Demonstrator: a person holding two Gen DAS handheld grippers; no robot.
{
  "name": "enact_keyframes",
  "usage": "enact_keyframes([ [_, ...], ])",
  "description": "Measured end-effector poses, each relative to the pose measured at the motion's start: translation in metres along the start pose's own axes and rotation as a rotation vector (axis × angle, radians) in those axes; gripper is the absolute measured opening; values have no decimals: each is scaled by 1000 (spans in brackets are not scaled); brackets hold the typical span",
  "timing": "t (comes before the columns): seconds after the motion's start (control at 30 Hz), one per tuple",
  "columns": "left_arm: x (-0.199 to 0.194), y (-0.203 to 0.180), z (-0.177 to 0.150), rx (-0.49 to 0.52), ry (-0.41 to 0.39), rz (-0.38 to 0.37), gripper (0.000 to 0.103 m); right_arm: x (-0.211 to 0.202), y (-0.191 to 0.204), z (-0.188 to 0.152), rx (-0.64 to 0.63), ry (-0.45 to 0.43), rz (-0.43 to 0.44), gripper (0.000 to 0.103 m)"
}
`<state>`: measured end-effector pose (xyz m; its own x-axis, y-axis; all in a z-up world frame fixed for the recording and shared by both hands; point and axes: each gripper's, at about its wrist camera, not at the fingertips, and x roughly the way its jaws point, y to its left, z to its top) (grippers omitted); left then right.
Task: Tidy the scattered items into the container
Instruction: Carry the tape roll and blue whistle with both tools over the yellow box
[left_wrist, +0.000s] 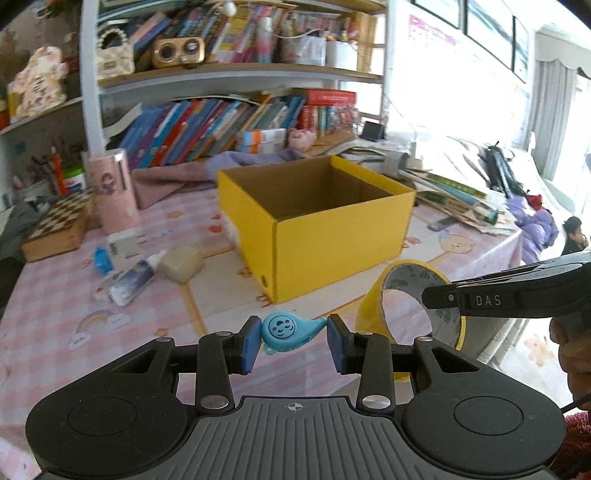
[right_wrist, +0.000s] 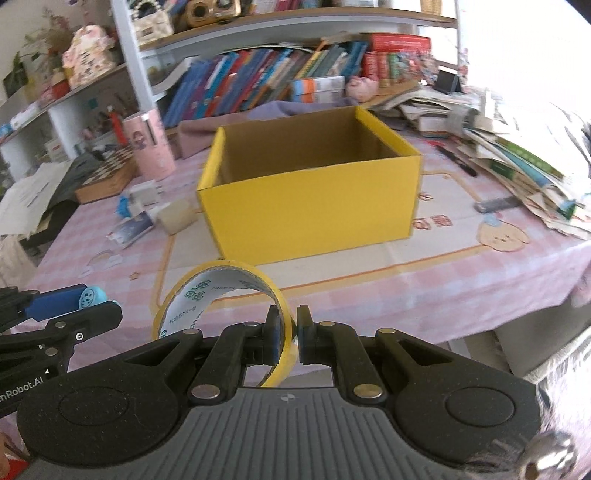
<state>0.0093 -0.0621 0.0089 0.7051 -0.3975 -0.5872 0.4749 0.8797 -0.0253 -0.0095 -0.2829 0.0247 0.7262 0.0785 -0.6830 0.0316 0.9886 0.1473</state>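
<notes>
Pinching a little blue teardrop toy (left_wrist: 286, 329) with a smiley face, the left gripper (left_wrist: 291, 341) has its blue pads (left_wrist: 251, 343) pressed on either end of it, holding it up in the air above the worktop (left_wrist: 207, 295). Right next to it, the right gripper (right_wrist: 287, 332) is squeezed tight on the wall of a yellow tape roll (right_wrist: 221, 295), one pad inside the ring and one outside, so the roll sticks out ahead of the fingers with its white printed inner side showing. From the left wrist view you can see that same tape roll (left_wrist: 402, 295) hanging off the other gripper's black finger, just to the right of the toy.

Past both of them sits the yellow cardboard box (left_wrist: 314, 218), open at the top, roughly mid-worktop on the pink checked cloth. Can't see anything in it from these angles, though the bottom is mostly hidden.

Left of the box there's a small pile of stuff lying on the cloth: a small bottle (left_wrist: 135, 280) on its side, a beige block (left_wrist: 183, 264) touching it, a blue bit (left_wrist: 102, 259) and a white card-like thing (left_wrist: 123, 248). Further toward the left edge stand a pink tube (left_wrist: 112, 192) and a chessboard box (left_wrist: 61, 225). The right edge is buried under a heap of books and papers (right_wrist: 517, 162), and a bookshelf (left_wrist: 236, 74) runs along the back.
</notes>
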Motion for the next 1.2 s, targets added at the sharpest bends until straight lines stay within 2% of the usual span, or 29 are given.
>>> enact_keyframes([
  [0.23,6,-12,5,31,-6,-24,37,-3,-15,0,30,0,-36,8],
  [1.2,20,-25,14,84,0,-65,37,1,-28,8,54,-4,-57,8],
])
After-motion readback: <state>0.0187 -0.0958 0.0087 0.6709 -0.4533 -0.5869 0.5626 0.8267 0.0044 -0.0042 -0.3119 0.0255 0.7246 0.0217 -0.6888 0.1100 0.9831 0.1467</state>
